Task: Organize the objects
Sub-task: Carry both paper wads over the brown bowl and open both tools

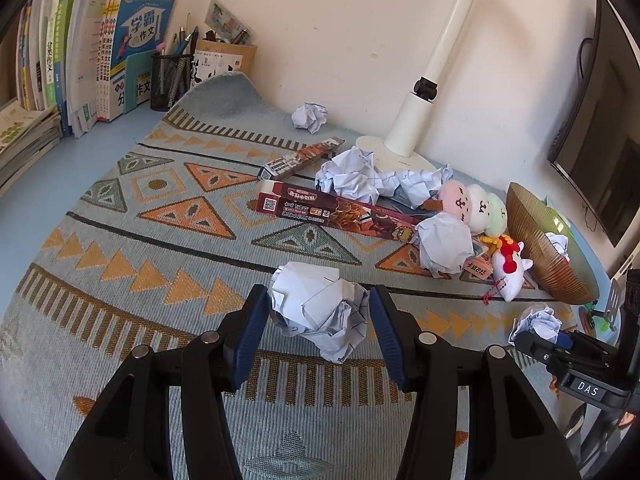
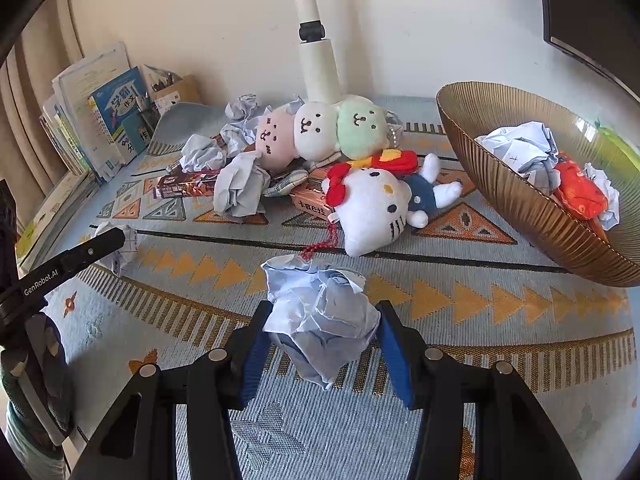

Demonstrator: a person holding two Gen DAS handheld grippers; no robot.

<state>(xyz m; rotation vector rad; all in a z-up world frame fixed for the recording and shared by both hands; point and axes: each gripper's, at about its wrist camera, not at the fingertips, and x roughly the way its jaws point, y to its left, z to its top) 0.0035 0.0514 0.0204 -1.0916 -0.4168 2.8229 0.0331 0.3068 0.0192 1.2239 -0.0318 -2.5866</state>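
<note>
Left tongs (image 1: 318, 312): you have them closed on a crumpled paper ball (image 1: 320, 312), pads pressing both its sides, just above the patterned mat (image 1: 160, 240).
Right tongs (image 2: 320, 332): yours grip a second paper wad (image 2: 320, 316) the same way.
Done so far: the brown ribbed bowl (image 2: 532, 216), at 2 o'clock in the right wrist view, already holds crumpled paper (image 2: 520, 148) and a red packet (image 2: 580, 192); I judge this the sorting bin for rubbish.
Still loose: a heap of paper balls (image 1: 360, 176) at 12 to 1 o'clock in the left view, one more near the wall (image 1: 309, 117), and one by the long boxes (image 1: 444, 244).
Also unsorted: two long printed boxes (image 1: 340, 210), the three-headed plush (image 2: 320, 130) and the white cat plush (image 2: 376, 208), lying in a jumble on the surface.
Progress: early to middle, by my reckoning; you have most paper and all toys left.
Bowl position: it leans tilted at the mat's edge, well apart from both loads.
</note>
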